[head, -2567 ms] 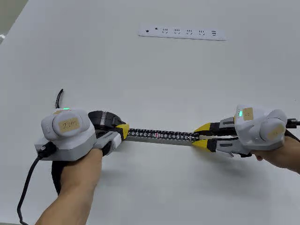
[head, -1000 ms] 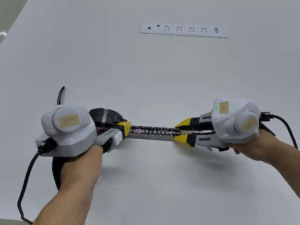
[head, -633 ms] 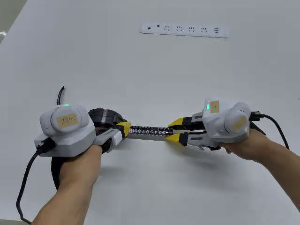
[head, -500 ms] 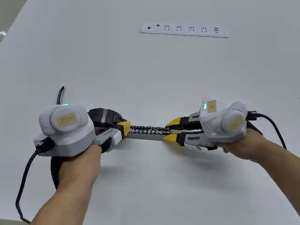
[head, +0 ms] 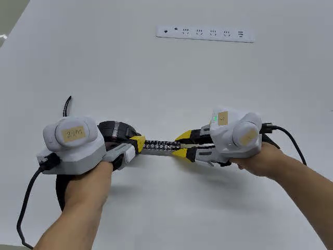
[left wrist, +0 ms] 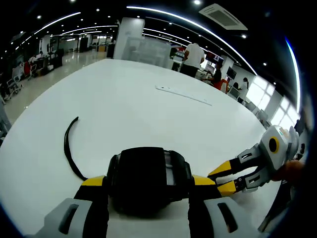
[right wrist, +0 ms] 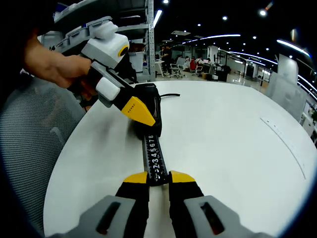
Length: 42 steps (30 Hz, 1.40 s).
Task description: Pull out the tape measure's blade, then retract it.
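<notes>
In the head view, the left gripper (head: 132, 145) sits at the lower left of the frame, its yellow-tipped jaws clamped on the black tape measure case (head: 117, 130), which rests on the white table (head: 156, 78). In the left gripper view the case (left wrist: 148, 178) lies at bottom centre, held between that gripper's (left wrist: 148, 181) two jaws. A short stretch of the blade (head: 158, 146) runs from the case toward mid-frame, where the right gripper (head: 182, 145) has its jaws nearly closed, pinching the blade's end. In the right gripper view the black blade (right wrist: 153, 158) with white numerals leads from the jaws at the bottom up to the case (right wrist: 148, 111). A black cord (head: 66, 107) curls on the table at the left, behind the case. A white power strip (head: 205, 34) lies near the top of the frame, well apart from both grippers.
</notes>
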Tool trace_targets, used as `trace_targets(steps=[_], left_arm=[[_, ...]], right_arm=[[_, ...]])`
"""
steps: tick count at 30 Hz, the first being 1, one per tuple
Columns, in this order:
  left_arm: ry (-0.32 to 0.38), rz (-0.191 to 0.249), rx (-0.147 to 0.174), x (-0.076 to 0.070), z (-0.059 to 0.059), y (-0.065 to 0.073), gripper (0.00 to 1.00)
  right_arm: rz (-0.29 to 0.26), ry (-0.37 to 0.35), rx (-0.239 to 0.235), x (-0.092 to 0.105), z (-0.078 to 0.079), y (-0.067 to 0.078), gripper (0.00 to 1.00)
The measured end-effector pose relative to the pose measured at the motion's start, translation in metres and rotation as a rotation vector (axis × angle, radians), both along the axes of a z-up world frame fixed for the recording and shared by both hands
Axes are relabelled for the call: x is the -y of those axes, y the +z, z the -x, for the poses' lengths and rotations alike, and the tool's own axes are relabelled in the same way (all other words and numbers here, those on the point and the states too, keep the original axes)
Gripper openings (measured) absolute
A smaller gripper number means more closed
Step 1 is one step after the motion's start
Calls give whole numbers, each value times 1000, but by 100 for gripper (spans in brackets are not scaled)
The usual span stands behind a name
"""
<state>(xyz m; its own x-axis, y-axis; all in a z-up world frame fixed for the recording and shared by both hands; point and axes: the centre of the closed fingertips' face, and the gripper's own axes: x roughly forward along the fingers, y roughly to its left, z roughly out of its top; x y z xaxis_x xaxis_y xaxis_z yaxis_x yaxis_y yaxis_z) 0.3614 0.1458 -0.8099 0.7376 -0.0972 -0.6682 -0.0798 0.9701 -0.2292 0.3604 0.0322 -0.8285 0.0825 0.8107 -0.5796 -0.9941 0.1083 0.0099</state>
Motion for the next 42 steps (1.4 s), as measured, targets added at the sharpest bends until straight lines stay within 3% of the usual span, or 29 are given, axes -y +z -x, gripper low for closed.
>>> trace_targets(steps=[11,42], left_arm=[[1,7,-3,-1,-1,0,62],[8,34,-6,-1,-1,-2,63]], right_arm=[[-4,19,4,-22,1,0,13],[-6,51,7,-56,1,-3,13]])
